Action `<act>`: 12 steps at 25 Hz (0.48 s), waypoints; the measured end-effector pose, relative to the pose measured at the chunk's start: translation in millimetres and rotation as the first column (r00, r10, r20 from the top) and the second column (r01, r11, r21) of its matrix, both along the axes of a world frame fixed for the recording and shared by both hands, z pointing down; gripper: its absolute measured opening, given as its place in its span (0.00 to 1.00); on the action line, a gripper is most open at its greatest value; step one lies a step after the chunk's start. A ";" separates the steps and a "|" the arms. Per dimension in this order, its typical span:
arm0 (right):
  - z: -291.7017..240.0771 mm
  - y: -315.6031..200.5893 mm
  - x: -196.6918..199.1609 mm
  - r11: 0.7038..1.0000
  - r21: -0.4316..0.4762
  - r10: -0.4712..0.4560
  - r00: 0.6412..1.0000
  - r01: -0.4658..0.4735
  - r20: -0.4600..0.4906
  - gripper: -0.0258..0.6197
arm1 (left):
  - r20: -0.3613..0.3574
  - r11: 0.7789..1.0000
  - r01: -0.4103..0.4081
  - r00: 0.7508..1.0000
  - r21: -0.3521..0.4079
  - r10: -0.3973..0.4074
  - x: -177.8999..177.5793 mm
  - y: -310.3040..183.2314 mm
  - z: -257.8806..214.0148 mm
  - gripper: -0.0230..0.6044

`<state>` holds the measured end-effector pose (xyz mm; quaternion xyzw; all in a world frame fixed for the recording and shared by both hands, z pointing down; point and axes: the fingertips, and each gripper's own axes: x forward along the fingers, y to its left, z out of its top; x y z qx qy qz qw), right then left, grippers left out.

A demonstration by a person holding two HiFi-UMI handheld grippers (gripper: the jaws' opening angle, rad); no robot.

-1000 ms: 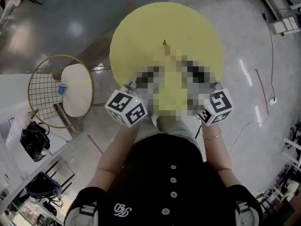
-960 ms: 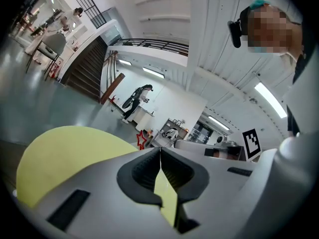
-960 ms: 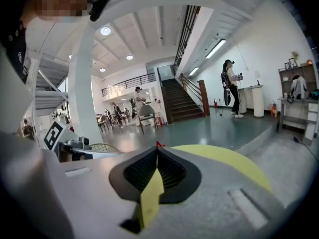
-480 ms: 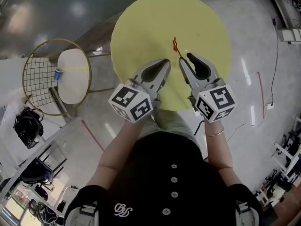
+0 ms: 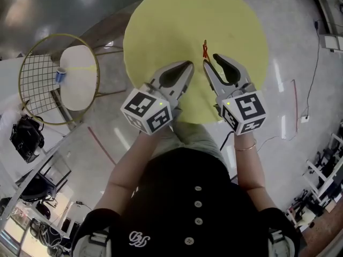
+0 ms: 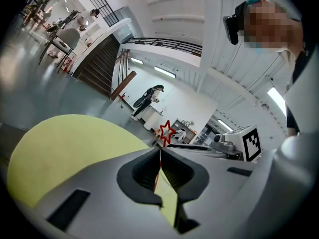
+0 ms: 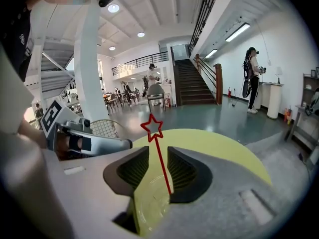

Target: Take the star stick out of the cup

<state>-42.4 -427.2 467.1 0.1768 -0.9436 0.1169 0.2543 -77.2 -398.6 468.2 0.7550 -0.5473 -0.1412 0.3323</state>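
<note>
Yellow round table (image 5: pixel 161 25) in the head view, with both grippers held low over its near half, side by side. Red star stick (image 5: pixel 204 50) upright on the table just beyond the right gripper (image 5: pixel 210 59), star end uppermost.

Right gripper: jaws spread wide, having just been opening, with the shaft of the stick running up between them and no pad pressing on it. In the right gripper view, shaft leaning slightly, lower end close against the inner edge of the right-hand jaw, outlined star clear above both tips.

Clear cup (image 7: pixel 151 201) low between the same jaws, faint as rings against the yellow top. Stick standing in it as far as that view shows, foot of the shaft lost at the jaw edge. Cup not to be made out in the head view.

Left gripper (image 5: pixel 189 64): jaws pressed together, nothing pinched, tips near the stick but apart from it, just to its left. In the left gripper view, star showing just past the closed tips, thin red line of shaft visible through the slit behind them.

To the left of the table, gold wire-backed chair (image 5: pixel 80 90) with a white seat, small blue object (image 5: pixel 60 75) at the seat's edge. Grey polished floor (image 5: pixel 300 90) around the table. Staircase (image 7: pixel 192 86) in the background of the right gripper view.
</note>
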 end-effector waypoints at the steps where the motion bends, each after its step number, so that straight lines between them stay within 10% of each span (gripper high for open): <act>1: 2.9 -0.1 -0.5 1.000 -0.002 -0.001 1.000 0.001 -0.008 0.20 | -0.001 1.000 -0.006 1.000 0.000 0.006 0.8 -0.5 1.1 0.06; 12: 20.7 -3.9 -2.8 0.998 0.044 -0.028 0.994 0.033 -0.106 0.16 | -0.041 0.997 -0.077 0.996 -0.009 0.077 15.9 0.5 10.0 0.06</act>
